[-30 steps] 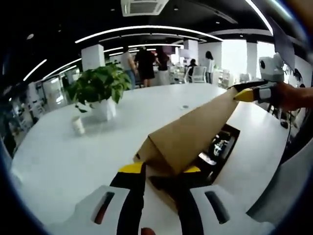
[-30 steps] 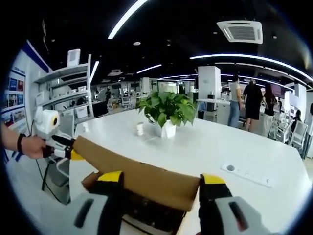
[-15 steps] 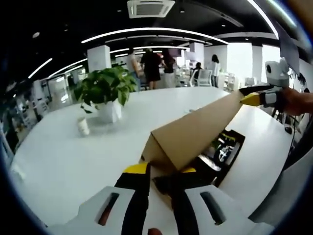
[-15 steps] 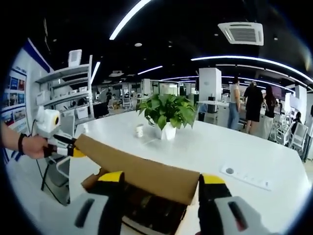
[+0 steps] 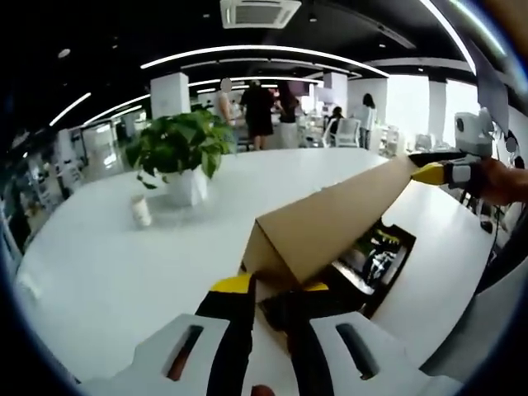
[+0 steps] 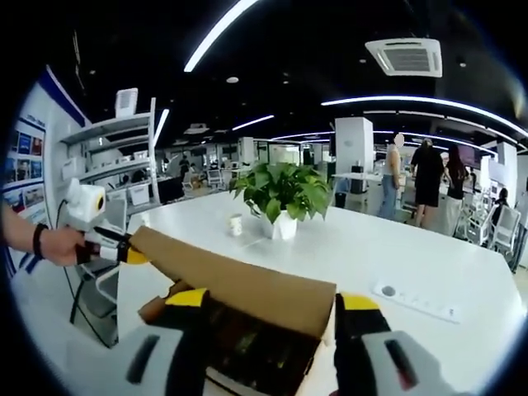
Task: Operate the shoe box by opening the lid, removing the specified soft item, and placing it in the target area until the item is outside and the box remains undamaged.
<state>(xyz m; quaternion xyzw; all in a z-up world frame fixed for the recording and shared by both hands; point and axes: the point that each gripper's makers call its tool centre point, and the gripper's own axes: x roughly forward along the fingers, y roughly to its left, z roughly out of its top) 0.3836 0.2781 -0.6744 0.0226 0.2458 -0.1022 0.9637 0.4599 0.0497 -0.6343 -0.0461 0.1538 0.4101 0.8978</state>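
Gaping shoe box (image 6: 247, 346) (brown lid (image 6: 239, 285) raised)

text: none legible | wall posters (image 6: 23, 144): print too small to read | shoe box lid (image 6: 239, 285): plain, unmarked

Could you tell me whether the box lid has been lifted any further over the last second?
Yes, slightly. In the right gripper view the lid stands more raised over the box, showing more of the dark inside.
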